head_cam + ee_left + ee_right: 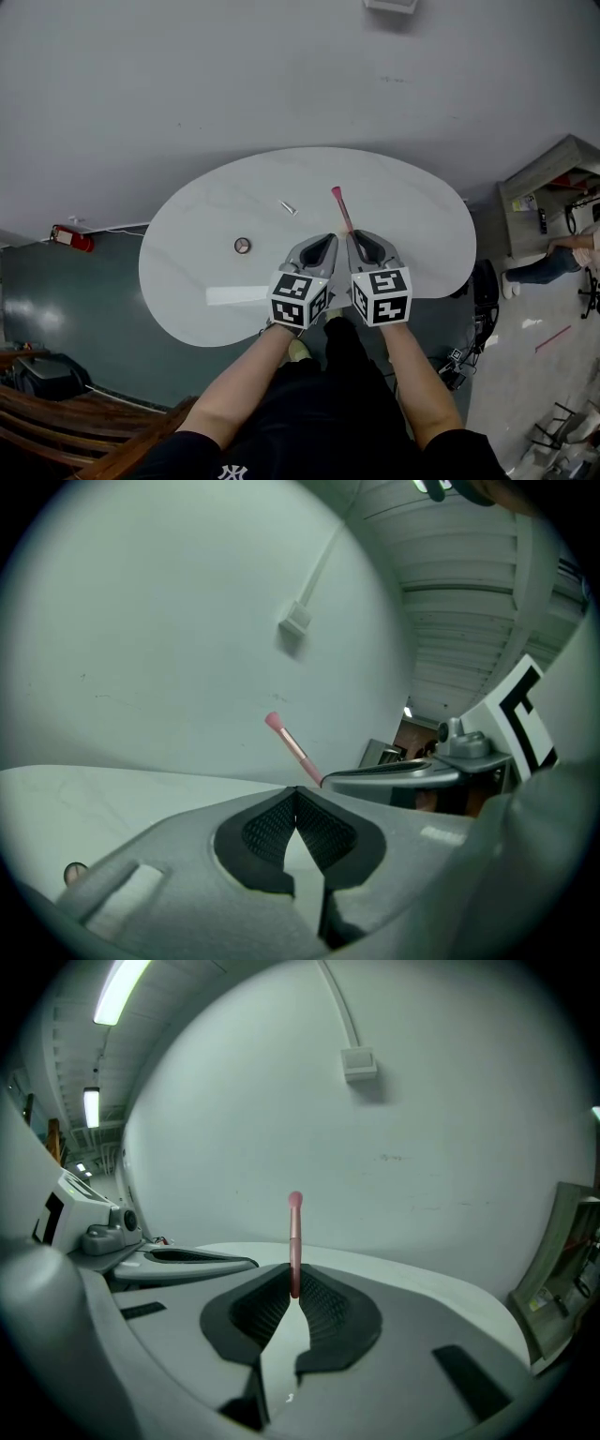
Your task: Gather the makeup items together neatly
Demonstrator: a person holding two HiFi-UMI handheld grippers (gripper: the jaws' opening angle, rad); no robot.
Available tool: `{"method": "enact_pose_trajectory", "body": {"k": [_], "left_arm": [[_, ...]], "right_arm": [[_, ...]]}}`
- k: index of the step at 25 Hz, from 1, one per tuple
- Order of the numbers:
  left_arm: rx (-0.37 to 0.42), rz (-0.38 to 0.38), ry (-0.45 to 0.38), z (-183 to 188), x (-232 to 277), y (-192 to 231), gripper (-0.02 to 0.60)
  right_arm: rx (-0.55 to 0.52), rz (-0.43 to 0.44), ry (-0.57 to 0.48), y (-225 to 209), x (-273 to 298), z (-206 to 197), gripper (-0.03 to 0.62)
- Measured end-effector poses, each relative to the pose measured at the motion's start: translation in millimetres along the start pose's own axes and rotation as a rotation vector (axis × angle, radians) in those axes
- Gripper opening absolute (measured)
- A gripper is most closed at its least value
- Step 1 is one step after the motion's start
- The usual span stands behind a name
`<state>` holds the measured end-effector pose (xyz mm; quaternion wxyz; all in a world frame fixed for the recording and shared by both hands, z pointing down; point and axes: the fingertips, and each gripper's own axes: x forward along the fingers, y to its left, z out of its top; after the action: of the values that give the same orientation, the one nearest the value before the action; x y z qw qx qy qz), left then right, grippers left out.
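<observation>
Only one thing here reads as lettering: a white interlocked "NY" emblem [228, 472] on the person's black top, at the bottom edge of the head view, and the frame cuts it partly off. The cubes [298, 300] on the left gripper [330, 238] and the right gripper [353, 235] carry bold black-and-white square patterns, with no letters or numbers among them. Nothing on the tabletop [187, 281] or the wall has print I can make out.
</observation>
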<state>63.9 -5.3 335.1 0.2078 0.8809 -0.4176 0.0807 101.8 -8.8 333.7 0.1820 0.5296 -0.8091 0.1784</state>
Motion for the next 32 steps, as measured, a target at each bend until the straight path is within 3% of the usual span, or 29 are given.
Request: {"method": "enact_pose_trajectory", "body": {"k": [12, 32], "left_arm": [[0.006, -0.024, 0.054, -19, 36, -22, 0.009], [-0.065, 0.046, 0.170, -81, 88, 18, 0.009]], "right_arm": [[0.073, -0.044, 0.026, -49, -5, -27, 0.041], [0.192, 0.015, 0.175, -88, 75, -96, 0.041]]}}
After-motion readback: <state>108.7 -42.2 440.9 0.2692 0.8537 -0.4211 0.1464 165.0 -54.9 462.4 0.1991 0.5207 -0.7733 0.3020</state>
